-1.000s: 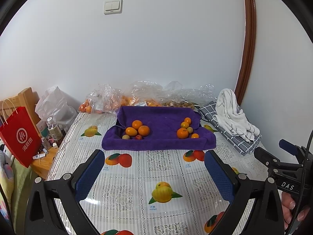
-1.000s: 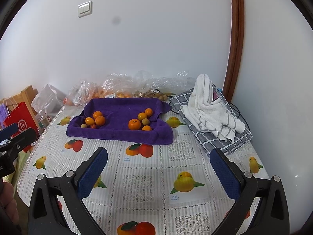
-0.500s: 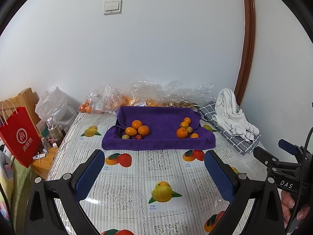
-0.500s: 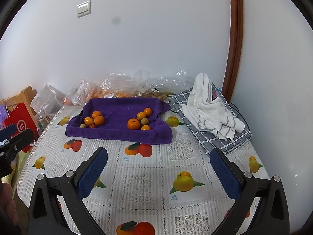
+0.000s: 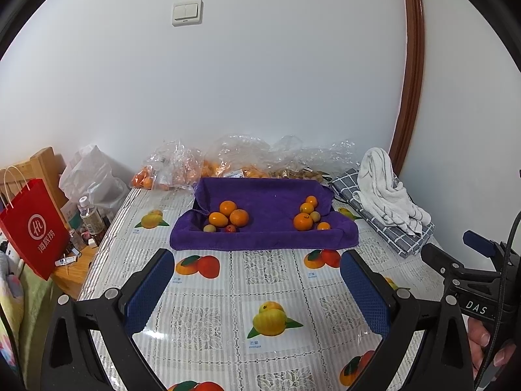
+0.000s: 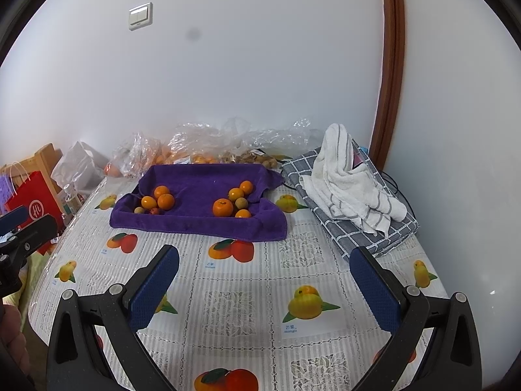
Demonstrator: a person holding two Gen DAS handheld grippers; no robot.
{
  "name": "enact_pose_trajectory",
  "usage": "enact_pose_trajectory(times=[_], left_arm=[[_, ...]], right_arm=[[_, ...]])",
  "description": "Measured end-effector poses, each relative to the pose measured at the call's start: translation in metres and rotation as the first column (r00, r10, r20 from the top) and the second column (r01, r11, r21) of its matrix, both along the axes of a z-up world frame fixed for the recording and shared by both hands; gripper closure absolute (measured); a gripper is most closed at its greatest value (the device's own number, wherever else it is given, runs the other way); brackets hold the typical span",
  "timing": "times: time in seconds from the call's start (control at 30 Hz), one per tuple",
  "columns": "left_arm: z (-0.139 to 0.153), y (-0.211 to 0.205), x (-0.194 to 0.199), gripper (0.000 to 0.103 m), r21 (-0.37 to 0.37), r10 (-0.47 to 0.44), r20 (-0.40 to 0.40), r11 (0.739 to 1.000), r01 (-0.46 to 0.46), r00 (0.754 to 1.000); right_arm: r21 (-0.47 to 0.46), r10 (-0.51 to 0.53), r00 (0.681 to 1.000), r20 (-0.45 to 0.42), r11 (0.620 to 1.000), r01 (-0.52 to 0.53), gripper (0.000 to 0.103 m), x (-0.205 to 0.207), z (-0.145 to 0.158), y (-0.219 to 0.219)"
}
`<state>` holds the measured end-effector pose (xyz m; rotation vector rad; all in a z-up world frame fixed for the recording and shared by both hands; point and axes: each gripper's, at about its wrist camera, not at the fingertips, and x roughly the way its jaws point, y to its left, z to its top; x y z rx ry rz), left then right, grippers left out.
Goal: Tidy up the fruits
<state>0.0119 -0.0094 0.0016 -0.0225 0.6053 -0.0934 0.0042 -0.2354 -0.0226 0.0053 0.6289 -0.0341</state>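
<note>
fruit (image 5: 228, 217) | two heaps on purple towel (image 5: 263, 238) — sorted or mixed, unclear | both tools (image 5: 257, 280) (image 6: 265, 278) gape, empty

A fruit-print table (image 5: 273, 280) carried a purple towel (image 5: 267, 238) at centre, clear plastic bags (image 5: 228, 159) along the far edge, possibly holding oranges, and a checked cloth (image 6: 351, 238) on the right.

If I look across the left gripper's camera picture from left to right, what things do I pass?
Red paper bag → small bottle → left pile of fruit on the purple towel → right pile of fruit → white striped towel → right gripper.
</note>
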Motion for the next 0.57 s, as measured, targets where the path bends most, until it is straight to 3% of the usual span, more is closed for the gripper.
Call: enact_pose_trajectory(times=[0.57], left_arm=[[0.0016, 0.0030, -0.0004, 0.000, 0.005, 0.008, 0.005, 1.000, -0.008, 1.000]], right_arm=[[-0.004, 0.010, 1.000, -0.007, 1.000, -0.010, 0.000, 0.0052, -0.0021, 0.0045]])
